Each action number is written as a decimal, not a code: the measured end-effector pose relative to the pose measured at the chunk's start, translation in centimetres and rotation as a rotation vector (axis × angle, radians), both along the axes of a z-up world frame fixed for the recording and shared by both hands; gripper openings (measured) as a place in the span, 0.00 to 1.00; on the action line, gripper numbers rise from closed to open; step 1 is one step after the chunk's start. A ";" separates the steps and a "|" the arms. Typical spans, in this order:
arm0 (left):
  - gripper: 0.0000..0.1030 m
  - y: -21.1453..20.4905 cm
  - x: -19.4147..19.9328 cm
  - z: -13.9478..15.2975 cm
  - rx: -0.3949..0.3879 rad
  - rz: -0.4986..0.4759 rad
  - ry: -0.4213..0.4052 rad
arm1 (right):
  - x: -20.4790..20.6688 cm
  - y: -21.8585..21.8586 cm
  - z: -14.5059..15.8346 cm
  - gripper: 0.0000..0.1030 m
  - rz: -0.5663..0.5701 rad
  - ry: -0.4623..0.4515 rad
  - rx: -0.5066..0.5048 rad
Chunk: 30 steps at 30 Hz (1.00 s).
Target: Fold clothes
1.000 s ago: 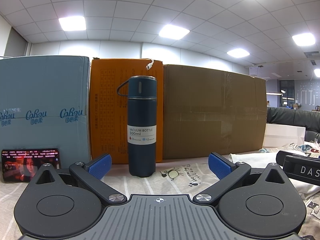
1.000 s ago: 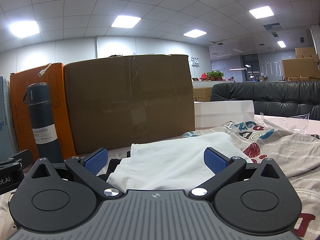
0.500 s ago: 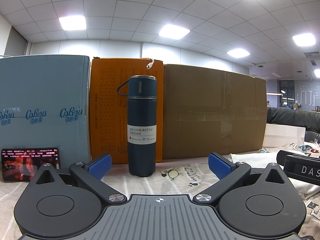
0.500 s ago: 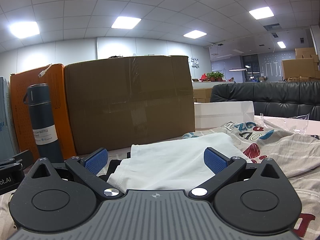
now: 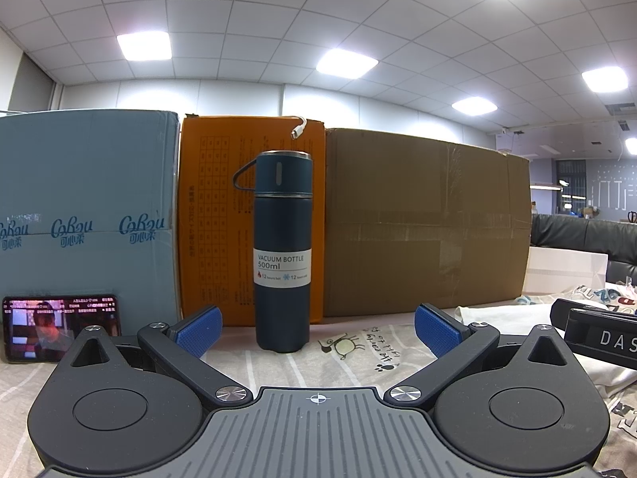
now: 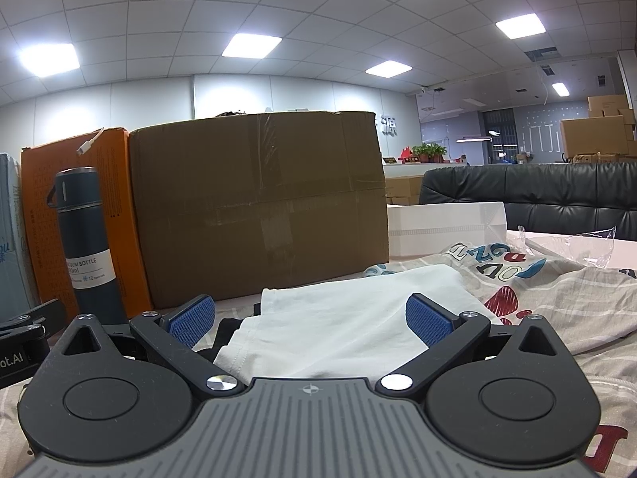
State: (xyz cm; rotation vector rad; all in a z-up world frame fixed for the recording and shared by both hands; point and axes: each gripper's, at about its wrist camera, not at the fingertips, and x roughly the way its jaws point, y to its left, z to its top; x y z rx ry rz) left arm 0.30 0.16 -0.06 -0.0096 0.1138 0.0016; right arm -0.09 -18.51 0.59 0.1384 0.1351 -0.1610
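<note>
Here, the left gripper (image 5: 316,332) and right gripper (image 6: 310,320) sat low over the printed sheet (image 5: 358,362), jaws spread wide and gripping nothing. A white shirt (image 6: 350,314) lay folded directly ahead of the right gripper, near a flask (image 5: 282,251).

We see both views evenly lit by bright ceiling panels (image 5: 145,46), which glare white. Fisheye distortion bends straight lines, corners darken, and focus stays sharp throughout.
</note>
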 end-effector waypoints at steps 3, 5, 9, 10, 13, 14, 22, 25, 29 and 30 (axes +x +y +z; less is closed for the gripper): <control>1.00 0.0 0.0 0.0 -0.001 0.000 -0.001 | -0.1 0.0 0.0 1.00 0.001 -0.006 0.001; 1.00 0.0 0.0 0.0 -0.002 0.000 0.000 | -0.2 0.0 0.0 1.00 0.002 -0.011 0.000; 1.00 0.0 0.1 0.0 -0.003 0.001 -0.001 | -0.4 0.0 0.1 1.00 0.005 -0.024 0.000; 1.00 0.1 0.1 0.0 -0.003 0.001 -0.001 | -0.5 0.0 0.1 1.00 0.006 -0.029 0.000; 1.00 0.1 0.1 0.0 -0.003 -0.001 -0.001 | -0.9 -0.1 0.2 1.00 0.017 -0.056 0.008; 1.00 0.1 0.1 0.0 -0.003 -0.001 -0.001 | -1.1 -0.1 0.2 1.00 0.020 -0.068 0.013; 1.00 0.2 -0.1 0.0 -0.008 -0.005 -0.010 | -1.7 -0.5 0.3 1.00 0.043 -0.117 0.066; 1.00 0.1 -0.2 0.0 -0.005 -0.008 -0.013 | -1.8 -0.8 0.3 1.00 0.057 -0.121 0.096; 1.00 0.1 -0.4 0.0 -0.004 -0.006 -0.027 | -2.0 -1.0 0.4 1.00 0.071 -0.127 0.122; 1.00 0.1 -0.5 0.0 -0.004 -0.005 -0.035 | -2.1 -1.1 0.4 1.00 0.078 -0.130 0.130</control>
